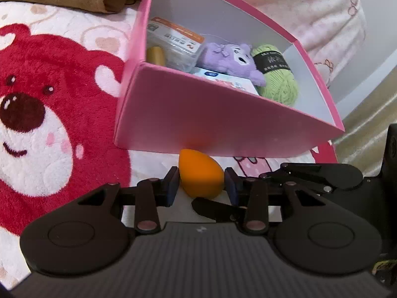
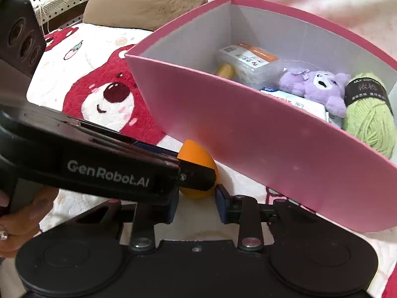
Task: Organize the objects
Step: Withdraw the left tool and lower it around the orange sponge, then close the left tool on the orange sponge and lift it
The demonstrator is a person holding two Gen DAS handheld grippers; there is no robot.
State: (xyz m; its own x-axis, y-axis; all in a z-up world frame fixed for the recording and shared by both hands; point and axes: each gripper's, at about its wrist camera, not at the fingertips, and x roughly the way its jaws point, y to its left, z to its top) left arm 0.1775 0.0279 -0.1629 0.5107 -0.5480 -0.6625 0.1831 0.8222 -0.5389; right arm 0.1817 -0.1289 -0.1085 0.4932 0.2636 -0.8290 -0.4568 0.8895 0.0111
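We're on a fluffy blanket [image 1: 82, 32], white plush with a big red bear face [image 1: 37, 114] woven in, a brown cushion [image 2: 141, 2] and a pale pink quilt [image 1: 297, 7] bunched behind. A glimpse of cluttered room shows beyond the cushion, too small to make out. The pink box [image 1: 198, 121] sits tilted on the soft pile, smooth card walls, white inside, holding a green yarn ball [image 1: 280, 79], a purple plush [image 1: 233, 60], a clear plastic case [image 1: 173, 47] and a flat packet [image 1: 230, 80]. Right against its front wall, on the blanket, lies the orange sponge [image 1: 199, 173], egg-shaped and matte. Both tools are on it: the left gripper [image 1: 201, 185] pinches its sides with the pads, and the right gripper [image 2: 196, 200] has closed in on it too, crossing under the left. Tight spot, with the box edge just above and open blanket to the left.
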